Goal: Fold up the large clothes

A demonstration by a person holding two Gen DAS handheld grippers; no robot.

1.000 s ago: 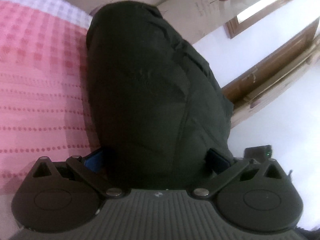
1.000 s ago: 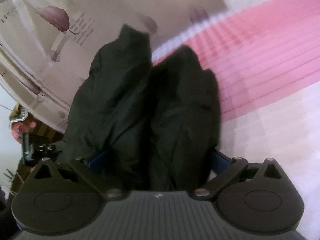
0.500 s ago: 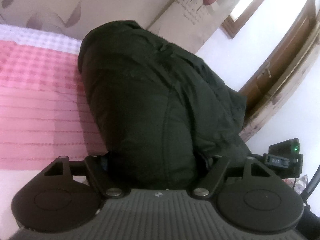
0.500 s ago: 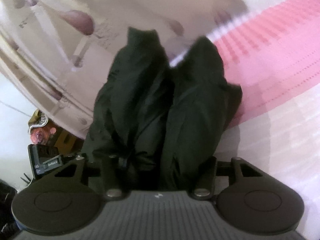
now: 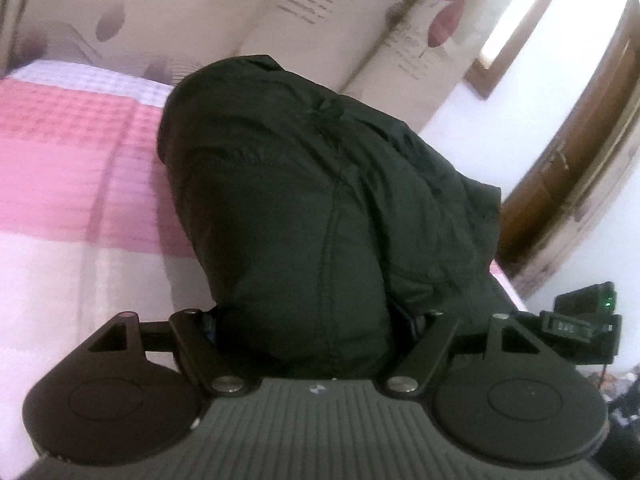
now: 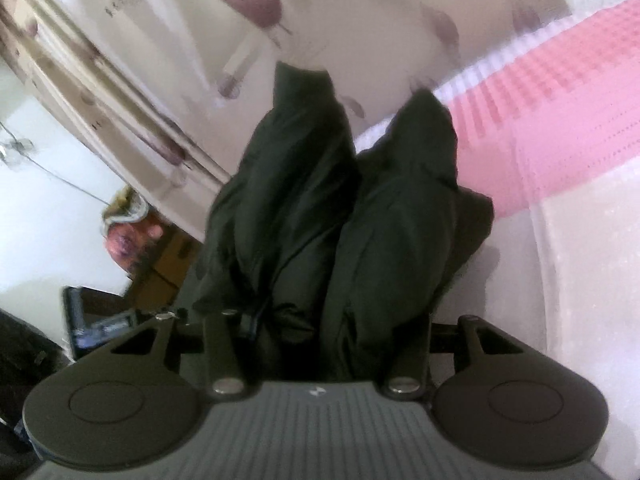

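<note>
Both wrist views close behind jacket [image 5: 304, 208]; shared pink bedspread [image 6: 560, 92]

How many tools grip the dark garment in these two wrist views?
2. The left tool clamps a thick bunch of the dark garment above the pink bedspread; the right tool clamps two hanging folds. Fingertips are buried in cloth.
</note>
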